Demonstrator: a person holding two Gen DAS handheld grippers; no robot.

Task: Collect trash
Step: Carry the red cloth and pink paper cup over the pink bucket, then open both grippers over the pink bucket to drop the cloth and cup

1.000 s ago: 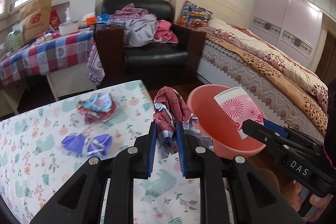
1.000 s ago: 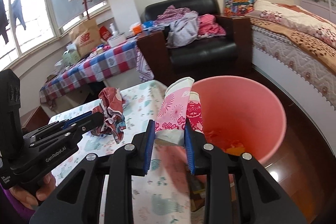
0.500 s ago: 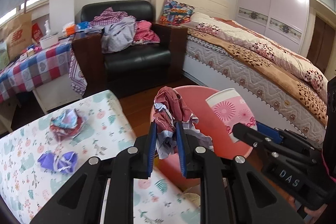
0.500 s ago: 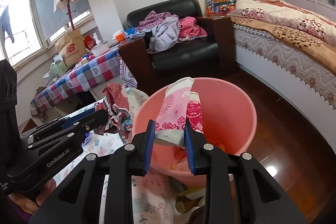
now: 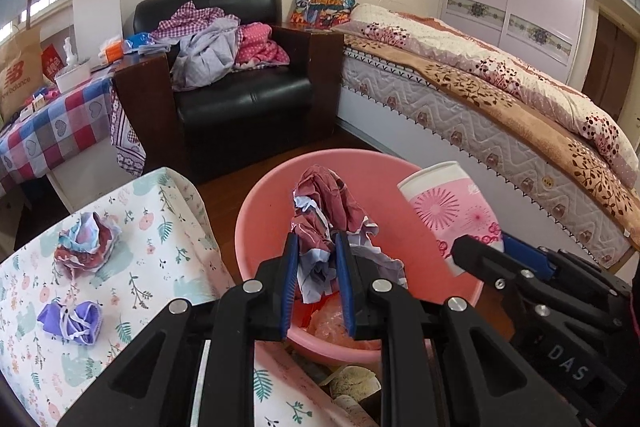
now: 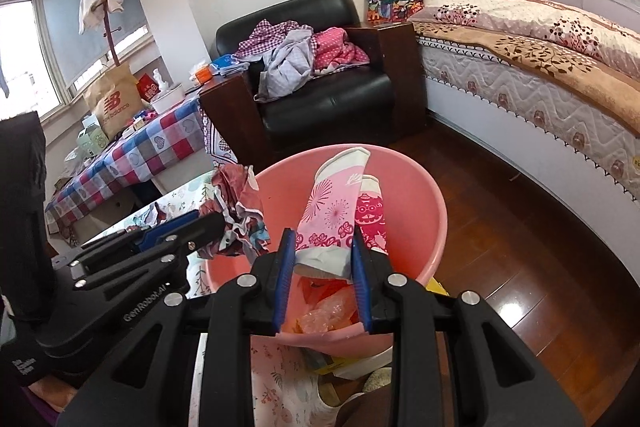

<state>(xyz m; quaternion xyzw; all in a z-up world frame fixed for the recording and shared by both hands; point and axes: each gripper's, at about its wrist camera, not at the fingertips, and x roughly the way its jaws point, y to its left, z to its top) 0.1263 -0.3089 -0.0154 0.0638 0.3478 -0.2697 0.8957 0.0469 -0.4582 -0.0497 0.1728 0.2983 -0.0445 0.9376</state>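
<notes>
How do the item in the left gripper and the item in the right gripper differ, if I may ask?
The crumpled paper wad in the left gripper is shapeless, dark red and white; the paper cup in the right gripper is pink, flower-printed, squashed flat. Both are clamped over the pink bin.

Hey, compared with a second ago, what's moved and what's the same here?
Both tools have swung from over the floral-cloth table to above the round pink plastic basin. The left tool carries the crumpled red-and-white wrapper; the right tool carries the flattened pink paper cup. Neither grip has loosened. The two crumpled scraps on the table lie as before.
</notes>
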